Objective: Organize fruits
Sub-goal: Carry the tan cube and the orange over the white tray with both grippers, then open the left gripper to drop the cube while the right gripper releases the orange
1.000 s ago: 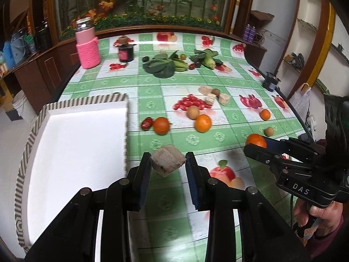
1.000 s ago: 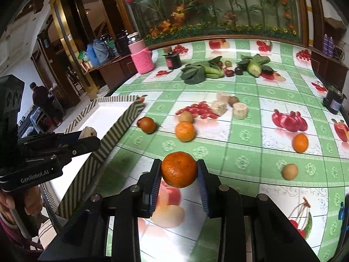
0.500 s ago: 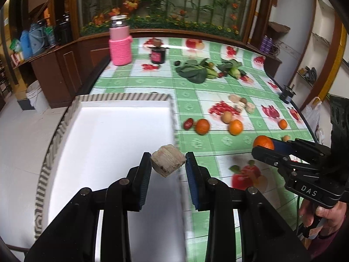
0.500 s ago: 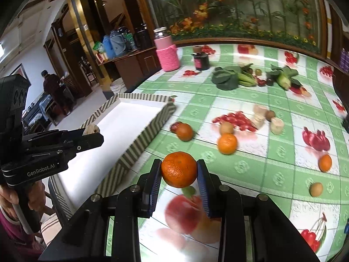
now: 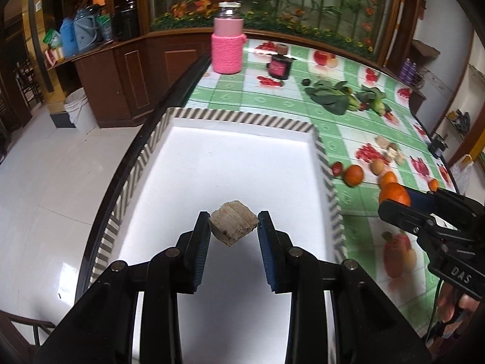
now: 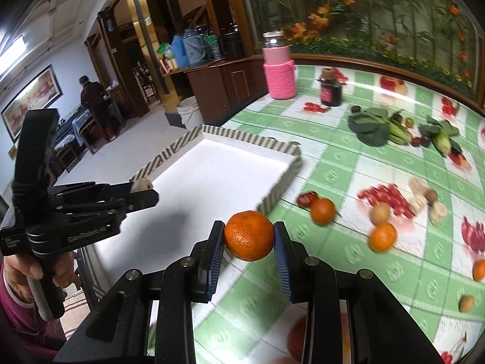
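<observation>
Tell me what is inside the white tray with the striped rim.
Nothing lies in the tray: its visible floor is bare white. The left gripper holds a tan chunk above it, and the gripper bodies cover the tray's near end.

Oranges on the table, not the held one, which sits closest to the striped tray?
The orange beside the small red fruit, just off the tray corner. The other loose oranges lie farther right.

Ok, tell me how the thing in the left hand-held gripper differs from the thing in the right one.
The brown chunk is dull, angular and fibrous; the orange is bright, round and dimpled. The chunk hangs over the white tray; the orange hangs over the tray's corner and the green tablecloth. Both are clamped between gripper pads, off the table.
</observation>
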`<state>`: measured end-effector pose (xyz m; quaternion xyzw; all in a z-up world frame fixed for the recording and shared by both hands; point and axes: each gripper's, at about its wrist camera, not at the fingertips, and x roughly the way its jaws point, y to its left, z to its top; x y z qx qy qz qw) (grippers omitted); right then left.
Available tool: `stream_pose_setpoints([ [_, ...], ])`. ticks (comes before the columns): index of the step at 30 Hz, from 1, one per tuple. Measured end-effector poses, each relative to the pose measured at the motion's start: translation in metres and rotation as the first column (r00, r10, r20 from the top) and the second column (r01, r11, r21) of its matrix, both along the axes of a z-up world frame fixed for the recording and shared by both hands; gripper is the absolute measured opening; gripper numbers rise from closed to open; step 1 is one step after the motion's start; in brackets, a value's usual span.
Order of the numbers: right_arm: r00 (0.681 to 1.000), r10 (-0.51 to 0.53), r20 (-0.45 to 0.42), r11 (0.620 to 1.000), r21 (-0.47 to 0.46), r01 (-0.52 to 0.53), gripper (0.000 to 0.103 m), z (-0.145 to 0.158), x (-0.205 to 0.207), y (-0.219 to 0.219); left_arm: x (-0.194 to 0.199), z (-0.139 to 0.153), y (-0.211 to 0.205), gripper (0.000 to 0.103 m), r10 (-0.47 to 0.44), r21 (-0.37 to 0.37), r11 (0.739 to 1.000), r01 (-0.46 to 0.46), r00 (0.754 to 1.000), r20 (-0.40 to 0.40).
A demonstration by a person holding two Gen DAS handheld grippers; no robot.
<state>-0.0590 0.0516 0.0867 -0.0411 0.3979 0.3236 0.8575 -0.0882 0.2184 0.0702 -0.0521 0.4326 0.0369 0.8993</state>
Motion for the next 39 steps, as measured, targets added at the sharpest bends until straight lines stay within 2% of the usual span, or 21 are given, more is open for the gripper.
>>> stream_pose_setpoints([
  [12,0.993,0.107,-0.039,0.994,-0.029,-0.109,0.035,-0.023,0.036,0.065,0.044,-0.028,0.032,0.029,0.089,0.007,0.996,-0.088,0.992,-0.094],
  [16,0.989,0.140,-0.053,0.986,-0.081,-0.144,0.035,-0.038,0.048,0.091,0.048,-0.037,0.039,0.029,0.099,-0.005,0.995,-0.100,0.989,-0.111],
  [20,0.986,0.152,-0.069,0.981,-0.107,-0.159,0.035,-0.047,0.055,0.099,0.050,-0.042,0.041,0.029,0.102,0.010,0.995,-0.101,0.987,-0.122],
  [23,0.988,0.141,-0.067,0.985,-0.094,-0.147,0.035,-0.046,0.055,0.093,0.050,-0.047,0.045,0.029,0.100,-0.007,0.995,-0.101,0.986,-0.132],
  [26,0.989,0.133,-0.059,0.985,-0.107,-0.139,0.047,-0.045,0.054,0.089,0.048,-0.048,0.050,0.030,0.108,-0.037,0.993,-0.114,0.985,-0.137],
  [28,0.990,0.131,-0.047,0.984,-0.112,-0.135,0.055,-0.043,0.048,0.085,0.047,-0.048,0.052,0.035,0.114,-0.045,0.992,-0.120,0.984,-0.135],
  [30,0.990,0.136,-0.031,0.983,-0.120,-0.139,0.058,-0.041,0.044,0.083,0.044,-0.047,0.051,0.059,0.113,-0.037,0.992,-0.118,0.986,-0.122],
  [32,0.990,0.138,-0.002,0.981,-0.139,-0.137,0.071,-0.037,0.037,0.080,0.039,-0.045,0.049,0.069,0.117,-0.020,0.993,-0.120,0.988,-0.099],
  [34,0.991,0.122,0.047,0.982,-0.152,-0.114,0.079,-0.031,0.029,0.071,0.037,-0.041,0.047,0.070,0.127,0.007,0.992,-0.127,0.988,-0.082],
  [39,0.993,0.088,0.079,0.990,-0.116,-0.079,0.081,-0.017,0.018,0.039,0.032,-0.030,0.036,0.070,0.124,0.035,0.992,-0.123,0.991,-0.043],
])
